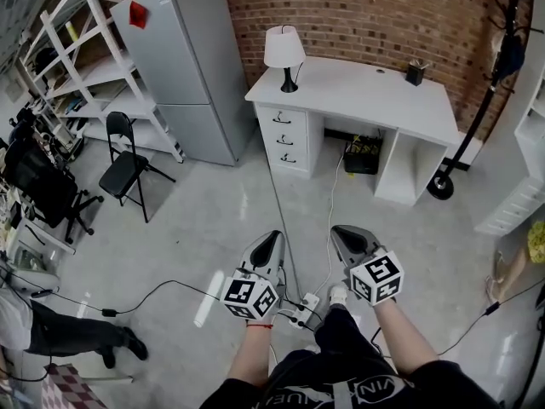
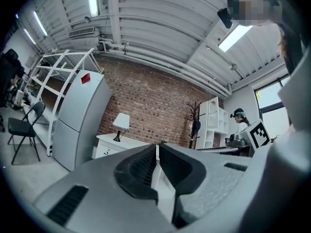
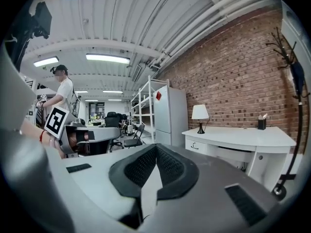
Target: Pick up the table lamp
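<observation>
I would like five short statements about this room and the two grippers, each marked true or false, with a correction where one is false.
1. The table lamp stands on the white desk, at the end nearest the refrigerator. True.
2. The left gripper holds the lamp. False: it is empty and far from the desk, over the floor.
3. The refrigerator stands against the brick wall. True.
4. The black folding chair is pushed under the desk. False: it stands on the open floor near the white shelves.
5. The right gripper has its jaws together with nothing between them. True.
</observation>
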A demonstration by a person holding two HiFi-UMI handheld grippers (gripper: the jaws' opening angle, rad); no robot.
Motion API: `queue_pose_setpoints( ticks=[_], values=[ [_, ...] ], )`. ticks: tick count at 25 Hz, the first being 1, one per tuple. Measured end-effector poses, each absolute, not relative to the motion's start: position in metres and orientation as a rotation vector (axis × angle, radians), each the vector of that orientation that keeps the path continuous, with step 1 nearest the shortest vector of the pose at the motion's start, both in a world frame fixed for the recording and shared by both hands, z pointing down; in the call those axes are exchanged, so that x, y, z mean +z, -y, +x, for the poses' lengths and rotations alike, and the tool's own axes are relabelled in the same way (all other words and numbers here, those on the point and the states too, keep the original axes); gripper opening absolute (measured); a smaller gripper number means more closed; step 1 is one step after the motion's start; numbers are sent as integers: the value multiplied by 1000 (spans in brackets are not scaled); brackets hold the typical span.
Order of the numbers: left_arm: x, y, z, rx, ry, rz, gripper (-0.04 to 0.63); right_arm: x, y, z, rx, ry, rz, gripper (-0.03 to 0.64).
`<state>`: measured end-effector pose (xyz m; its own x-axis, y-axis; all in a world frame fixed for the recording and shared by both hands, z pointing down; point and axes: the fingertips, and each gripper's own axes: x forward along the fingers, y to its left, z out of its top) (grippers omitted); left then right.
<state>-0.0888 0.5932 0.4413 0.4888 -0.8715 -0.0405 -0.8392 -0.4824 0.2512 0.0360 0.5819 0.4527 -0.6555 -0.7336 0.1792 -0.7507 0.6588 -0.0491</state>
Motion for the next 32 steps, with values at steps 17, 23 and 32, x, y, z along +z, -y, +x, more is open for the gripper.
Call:
queue_pose_setpoints(
  ticks=[17, 23, 32],
  values=[
    [443, -388, -34, -180, 1503, 2514, 26, 467, -382, 77, 142, 2742, 1101, 3],
    [448, -333, -16, -170, 1519, 2503, 26, 469, -325, 92, 150, 2763, 1090, 3],
    [454, -304, -17, -196, 1576, 2448, 26, 475, -287, 99, 165, 2764, 1066, 3]
  ],
)
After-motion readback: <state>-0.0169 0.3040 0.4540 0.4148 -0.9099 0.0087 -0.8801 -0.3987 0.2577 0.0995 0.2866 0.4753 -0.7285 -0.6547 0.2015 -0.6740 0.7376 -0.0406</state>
